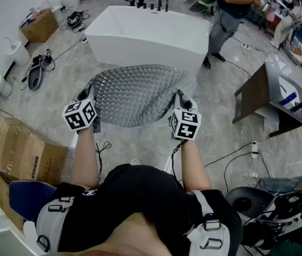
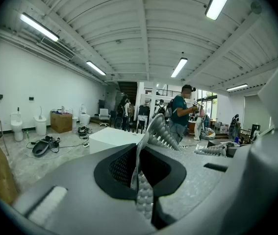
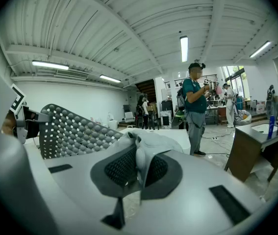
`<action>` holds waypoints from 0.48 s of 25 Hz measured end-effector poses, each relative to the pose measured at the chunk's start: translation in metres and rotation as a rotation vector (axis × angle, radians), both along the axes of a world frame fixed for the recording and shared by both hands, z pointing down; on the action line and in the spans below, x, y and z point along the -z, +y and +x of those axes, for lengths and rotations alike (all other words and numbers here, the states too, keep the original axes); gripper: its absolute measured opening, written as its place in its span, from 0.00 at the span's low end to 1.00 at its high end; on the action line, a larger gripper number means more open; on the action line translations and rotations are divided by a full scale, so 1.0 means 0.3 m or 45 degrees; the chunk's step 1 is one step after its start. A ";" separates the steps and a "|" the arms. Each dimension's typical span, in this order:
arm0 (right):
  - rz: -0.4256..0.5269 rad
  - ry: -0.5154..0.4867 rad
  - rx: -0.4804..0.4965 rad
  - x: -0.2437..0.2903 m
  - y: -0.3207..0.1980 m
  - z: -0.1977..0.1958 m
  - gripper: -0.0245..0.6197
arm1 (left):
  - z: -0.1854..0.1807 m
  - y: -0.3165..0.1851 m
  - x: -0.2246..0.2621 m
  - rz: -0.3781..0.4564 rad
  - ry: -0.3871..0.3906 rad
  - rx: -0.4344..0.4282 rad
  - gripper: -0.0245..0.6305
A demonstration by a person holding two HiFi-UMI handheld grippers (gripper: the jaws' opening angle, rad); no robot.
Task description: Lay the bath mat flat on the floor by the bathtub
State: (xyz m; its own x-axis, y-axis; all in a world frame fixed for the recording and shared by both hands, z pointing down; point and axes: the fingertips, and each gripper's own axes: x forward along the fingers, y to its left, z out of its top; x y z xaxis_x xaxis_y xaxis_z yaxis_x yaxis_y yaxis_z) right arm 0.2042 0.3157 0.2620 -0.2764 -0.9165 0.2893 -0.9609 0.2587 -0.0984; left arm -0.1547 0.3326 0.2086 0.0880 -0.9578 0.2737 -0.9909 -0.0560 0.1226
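A grey bath mat with a bumpy, studded surface hangs spread out in the air between my two grippers, just in front of the white bathtub. My left gripper is shut on the mat's left corner, and the mat's edge runs pinched between its jaws. My right gripper is shut on the right corner, where bunched mat sits between the jaws and the studded sheet stretches away to the left.
Grey marble floor lies below the mat, with cables near my feet. Cardboard boxes stand at the left, a brown desk at the right. A person stands behind the tub's right end. Toilets and gear line the left wall.
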 end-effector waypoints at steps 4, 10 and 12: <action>-0.016 0.032 0.029 -0.016 -0.006 -0.019 0.07 | -0.026 -0.005 -0.044 -0.061 0.097 0.007 0.06; 0.038 0.042 0.027 0.017 -0.028 -0.048 0.07 | -0.021 -0.027 -0.022 -0.012 0.079 -0.049 0.06; 0.062 0.026 0.015 0.034 -0.035 -0.047 0.07 | -0.016 -0.033 -0.016 -0.001 0.059 -0.060 0.06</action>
State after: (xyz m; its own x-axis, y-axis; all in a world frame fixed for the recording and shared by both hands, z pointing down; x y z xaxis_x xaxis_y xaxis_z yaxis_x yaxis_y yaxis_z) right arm 0.1901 0.3053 0.2519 -0.2816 -0.9263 0.2503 -0.9595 0.2738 -0.0663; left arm -0.1595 0.3227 0.2133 0.1455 -0.9520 0.2693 -0.9804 -0.1021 0.1688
